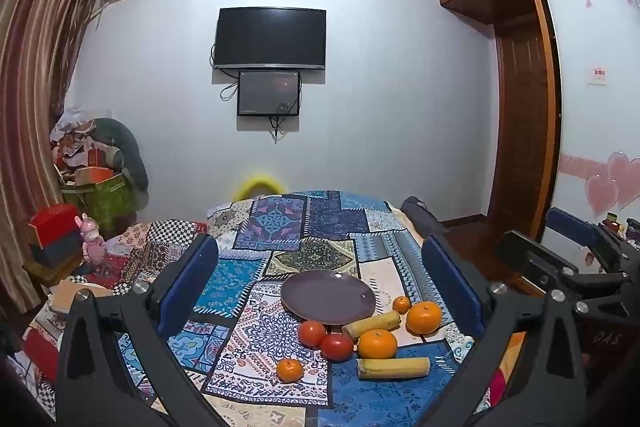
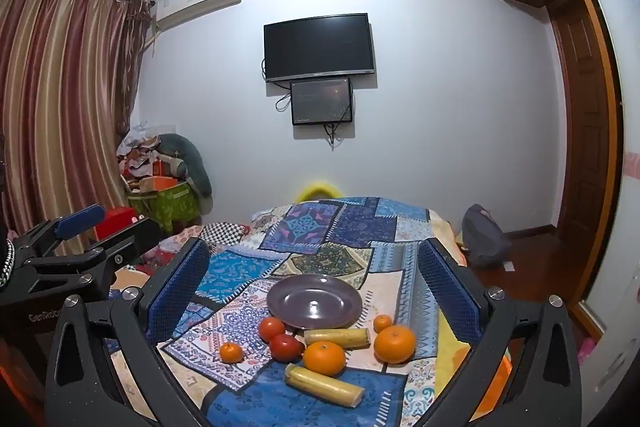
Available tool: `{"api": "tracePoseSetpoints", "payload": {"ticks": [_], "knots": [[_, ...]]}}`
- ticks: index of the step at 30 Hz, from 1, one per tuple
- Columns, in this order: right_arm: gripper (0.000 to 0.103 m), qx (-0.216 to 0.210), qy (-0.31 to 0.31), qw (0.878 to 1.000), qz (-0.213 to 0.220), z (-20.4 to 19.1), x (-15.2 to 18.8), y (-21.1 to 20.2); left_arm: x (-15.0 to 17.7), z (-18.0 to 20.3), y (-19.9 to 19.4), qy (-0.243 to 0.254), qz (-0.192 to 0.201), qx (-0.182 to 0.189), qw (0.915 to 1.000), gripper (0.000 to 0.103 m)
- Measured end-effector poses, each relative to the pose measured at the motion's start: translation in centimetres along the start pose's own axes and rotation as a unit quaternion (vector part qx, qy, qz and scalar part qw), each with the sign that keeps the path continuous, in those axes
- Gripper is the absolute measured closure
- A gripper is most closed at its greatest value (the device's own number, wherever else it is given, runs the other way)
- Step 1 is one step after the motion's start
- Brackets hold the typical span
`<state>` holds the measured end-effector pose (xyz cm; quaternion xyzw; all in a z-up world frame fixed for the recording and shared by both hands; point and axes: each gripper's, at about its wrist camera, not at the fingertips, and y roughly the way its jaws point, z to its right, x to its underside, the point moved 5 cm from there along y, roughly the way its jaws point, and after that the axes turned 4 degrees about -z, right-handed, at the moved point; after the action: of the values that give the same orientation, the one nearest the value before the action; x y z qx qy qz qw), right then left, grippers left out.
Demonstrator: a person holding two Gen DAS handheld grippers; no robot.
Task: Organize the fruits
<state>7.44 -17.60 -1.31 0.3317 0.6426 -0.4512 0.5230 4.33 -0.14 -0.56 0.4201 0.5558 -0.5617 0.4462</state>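
An empty purple plate (image 1: 328,295) (image 2: 314,301) lies on the patchwork cloth (image 1: 280,219). Just in front of it sit two red tomatoes (image 1: 311,333) (image 2: 271,329), several oranges, the biggest (image 1: 424,317) (image 2: 395,343) on the right, and two yellow banana pieces (image 1: 394,367) (image 2: 324,385). My left gripper (image 1: 320,243) hangs open above the near edge with nothing between its blue pads. My right gripper (image 2: 314,247) is also open and empty. Both stand short of the fruit, side by side.
The cloth covers a bed whose edges fall away on both sides. Boxes and a green bin (image 1: 104,195) crowd the left corner by the curtain. A grey bag (image 2: 484,239) lies on the wooden floor to the right. A dark TV (image 1: 270,37) hangs on the far wall.
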Motion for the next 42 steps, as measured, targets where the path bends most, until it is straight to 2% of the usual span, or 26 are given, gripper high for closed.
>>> {"api": "tracePoseSetpoints", "payload": {"ticks": [26,27,42], "knots": [[0.0,-0.007,0.012,1.0,0.004,-0.5,-0.7,-1.1,0.1,0.3,0.0,0.004,0.002,-0.006,1.0,0.0],[0.0,-0.01,0.015,1.0,0.003,0.6,0.2,-0.4,0.1,0.3,0.0,0.004,0.002,-0.006,1.0,0.0],[0.0,-0.01,0.013,1.0,0.006,0.9,0.4,-0.4,0.2,0.4,0.0,0.005,0.002,-0.006,1.0,0.0]]}}
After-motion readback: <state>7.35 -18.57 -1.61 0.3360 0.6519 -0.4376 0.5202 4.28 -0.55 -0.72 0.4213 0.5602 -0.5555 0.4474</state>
